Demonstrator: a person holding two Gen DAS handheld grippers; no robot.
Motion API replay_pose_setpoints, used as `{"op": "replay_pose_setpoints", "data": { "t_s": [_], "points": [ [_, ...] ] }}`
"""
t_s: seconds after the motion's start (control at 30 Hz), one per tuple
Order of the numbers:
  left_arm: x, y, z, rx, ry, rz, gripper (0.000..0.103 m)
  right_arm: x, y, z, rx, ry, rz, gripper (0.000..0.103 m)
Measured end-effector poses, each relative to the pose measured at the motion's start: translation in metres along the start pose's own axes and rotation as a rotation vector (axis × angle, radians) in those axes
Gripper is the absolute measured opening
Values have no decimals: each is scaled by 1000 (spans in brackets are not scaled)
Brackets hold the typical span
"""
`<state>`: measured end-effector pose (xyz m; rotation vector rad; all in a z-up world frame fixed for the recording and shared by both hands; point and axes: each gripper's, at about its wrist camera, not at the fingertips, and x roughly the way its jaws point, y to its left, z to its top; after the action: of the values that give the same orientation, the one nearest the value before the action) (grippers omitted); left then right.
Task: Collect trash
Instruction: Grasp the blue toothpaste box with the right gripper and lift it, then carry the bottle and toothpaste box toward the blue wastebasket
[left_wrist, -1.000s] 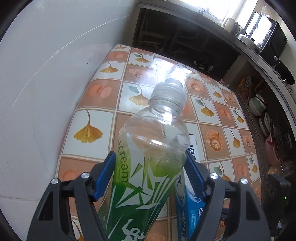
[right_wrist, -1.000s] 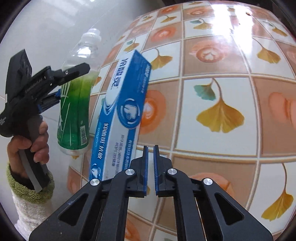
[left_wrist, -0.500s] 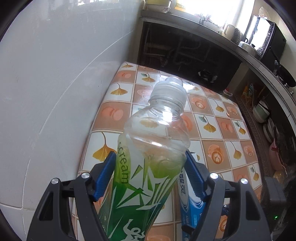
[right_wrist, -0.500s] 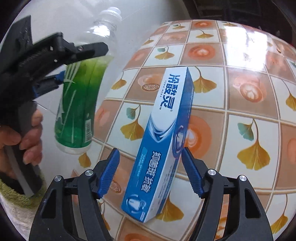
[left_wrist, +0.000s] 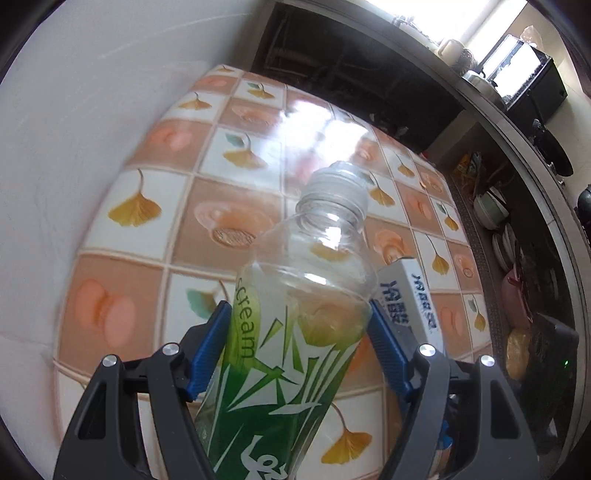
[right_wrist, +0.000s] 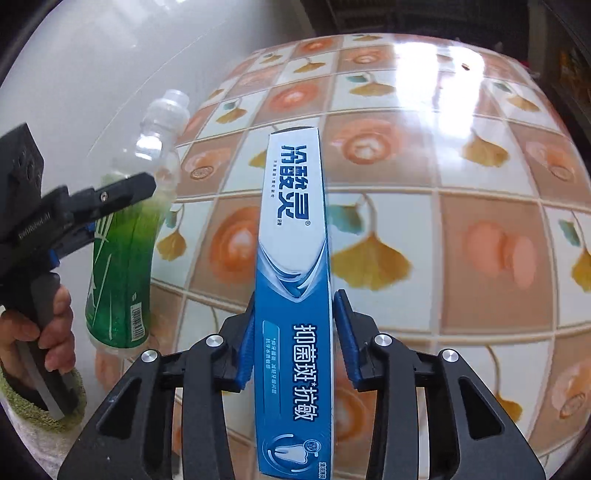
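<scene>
Left gripper (left_wrist: 299, 347): clamped on the bottle, blue pads pressing each side of the label just below the clear shoulder; seen from the side in the right wrist view (right_wrist: 122, 195), gripped by a hand (right_wrist: 40, 332) in a green cuff (right_wrist: 37, 410).
Bottle (left_wrist: 295, 332): clear plastic with a green label, neck pointing forward and away from the left gripper, raised off the table; hangs up and left of the right gripper.
Right gripper (right_wrist: 295, 332): jaws just been closing, the box between them; left pad against the box's edge, right pad just beside the other edge with a thin gap showing, so firm hold not certain.
Box (right_wrist: 295, 280): long blue and white toothpaste carton, running straight ahead from between the right gripper's fingers; one end peeks out right of the left gripper (left_wrist: 410, 295).
Table (right_wrist: 461, 240): glossy cloth of orange and white squares with leaf prints, beneath both grippers.
Wall (left_wrist: 74, 110): plain white, to the left of the left gripper.
</scene>
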<state>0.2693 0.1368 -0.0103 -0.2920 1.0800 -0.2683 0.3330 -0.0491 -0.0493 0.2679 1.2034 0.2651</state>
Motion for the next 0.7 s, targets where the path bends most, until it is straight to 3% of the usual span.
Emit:
{"op": "replay_pose_setpoints", "data": {
  "t_s": [0.1, 0.27, 0.7],
  "points": [
    [19, -21, -28, 11, 67, -37, 71, -23, -34, -21, 42, -23, -46, 36],
    [22, -64, -53, 132, 108, -46, 71, -46, -69, -47, 69, -25, -81, 37],
    [36, -102, -78, 506, 278, 109, 72, -51, -60, -48, 30, -4, -94, 49]
  ]
}}
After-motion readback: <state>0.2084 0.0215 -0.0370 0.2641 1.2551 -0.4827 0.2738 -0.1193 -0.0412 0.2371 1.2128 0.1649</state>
